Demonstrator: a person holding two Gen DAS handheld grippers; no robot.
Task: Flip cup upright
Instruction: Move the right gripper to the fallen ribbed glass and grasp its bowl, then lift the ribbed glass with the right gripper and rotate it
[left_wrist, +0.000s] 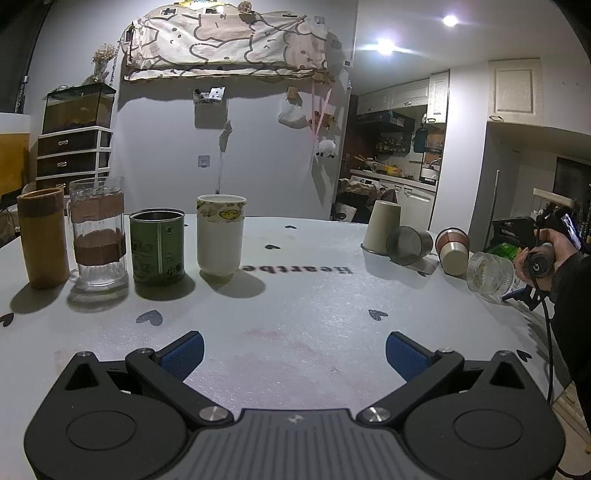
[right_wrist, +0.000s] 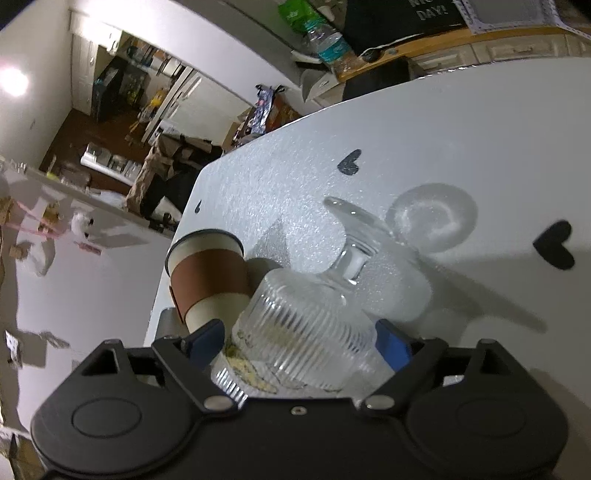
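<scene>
sideways, right gripper (right_wrist: 299, 336) clasps ribbed glass cup (right_wrist: 295, 332) — left gripper (left_wrist: 294, 350) agape.

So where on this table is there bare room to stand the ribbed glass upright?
The widest bare stretch of table lies between the white cup and the tipped cups, ahead of the left gripper. It is crowded round the sleeved paper cup beside the ribbed glass in the right gripper.
</scene>
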